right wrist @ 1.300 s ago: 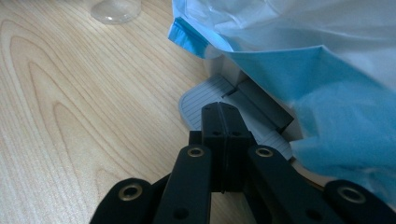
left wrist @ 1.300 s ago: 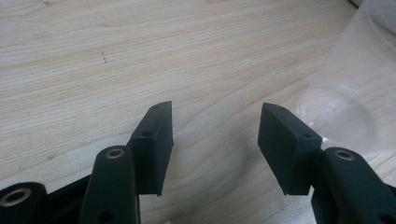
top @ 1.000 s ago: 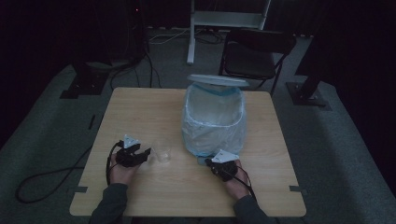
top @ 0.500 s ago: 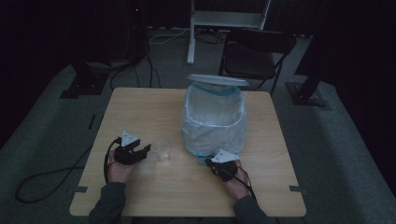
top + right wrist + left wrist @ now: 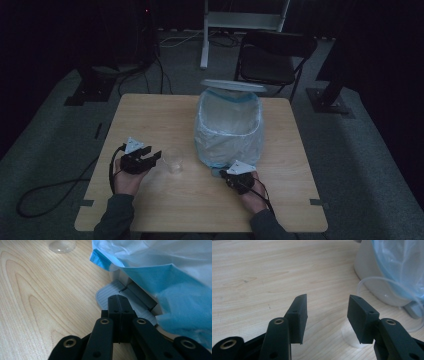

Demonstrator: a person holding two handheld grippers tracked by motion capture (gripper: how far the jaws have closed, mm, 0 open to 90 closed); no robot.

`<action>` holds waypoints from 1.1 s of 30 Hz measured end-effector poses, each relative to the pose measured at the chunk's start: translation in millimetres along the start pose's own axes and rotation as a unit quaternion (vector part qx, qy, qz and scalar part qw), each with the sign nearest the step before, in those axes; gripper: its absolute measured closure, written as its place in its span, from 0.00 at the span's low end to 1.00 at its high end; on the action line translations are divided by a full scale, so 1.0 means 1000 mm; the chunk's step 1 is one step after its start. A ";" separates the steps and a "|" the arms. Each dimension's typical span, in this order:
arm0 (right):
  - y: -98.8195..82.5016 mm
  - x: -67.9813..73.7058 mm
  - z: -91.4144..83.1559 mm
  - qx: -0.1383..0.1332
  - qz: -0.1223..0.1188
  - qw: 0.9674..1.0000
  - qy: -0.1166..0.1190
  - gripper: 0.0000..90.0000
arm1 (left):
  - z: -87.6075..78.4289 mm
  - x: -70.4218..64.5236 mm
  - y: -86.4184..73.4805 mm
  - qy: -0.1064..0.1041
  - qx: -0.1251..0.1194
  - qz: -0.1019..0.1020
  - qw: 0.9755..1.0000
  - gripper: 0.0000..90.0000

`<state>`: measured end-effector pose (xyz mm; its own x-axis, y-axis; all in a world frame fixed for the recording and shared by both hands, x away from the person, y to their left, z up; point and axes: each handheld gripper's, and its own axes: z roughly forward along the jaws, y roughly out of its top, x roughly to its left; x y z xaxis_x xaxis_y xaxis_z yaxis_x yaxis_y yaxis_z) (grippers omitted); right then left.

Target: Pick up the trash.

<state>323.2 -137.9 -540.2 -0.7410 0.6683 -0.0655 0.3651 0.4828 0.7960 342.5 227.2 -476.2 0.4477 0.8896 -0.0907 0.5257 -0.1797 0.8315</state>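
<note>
A clear plastic cup [image 5: 173, 161] stands on the wooden table [image 5: 150, 115], left of a white pedal bin [image 5: 227, 132] lined with a blue bag. The bin's lid [image 5: 232, 85] is raised. My left gripper [image 5: 152, 157] hovers just left of the cup, open; its jaws have just been closing a little. In the left gripper view the left gripper [image 5: 327, 305] has a wide gap, and the cup [image 5: 354, 338] shows low beside the right-hand jaw, untouched by the pads. My right gripper [image 5: 231, 176] is shut, empty, and the right gripper [image 5: 120, 300] rests its tips on the grey ribbed pedal [image 5: 106, 293].
A black folding chair [image 5: 275, 60] stands behind the table, beside a white frame [image 5: 245, 20]. Black cables [image 5: 45, 195] trail over the floor at the left. Bare tabletop lies to the left and front of the bin.
My left gripper has risen slightly off the table beside the cup and its jaws have narrowed a bit. The cup, the bin and the right gripper have stayed put.
</note>
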 end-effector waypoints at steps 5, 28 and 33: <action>0.000 0.000 0.000 0.000 0.000 1.000 0.000 1.00 | -0.008 -0.003 0.007 -0.012 -0.019 -0.002 1.000 0.57; 0.000 0.000 0.000 0.000 -0.001 1.000 0.000 1.00 | 0.006 -0.017 -0.003 -0.049 0.044 0.021 0.998 0.75; 0.000 0.000 0.000 0.000 -0.001 1.000 0.000 1.00 | 0.008 -0.020 -0.008 -0.057 0.069 0.043 0.995 0.85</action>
<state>323.1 -137.9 -540.3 -0.7419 0.6670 -0.0675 0.3629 0.4843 0.7961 335.6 207.4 -485.2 0.5697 0.8168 -0.0904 0.5734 -0.3163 0.7558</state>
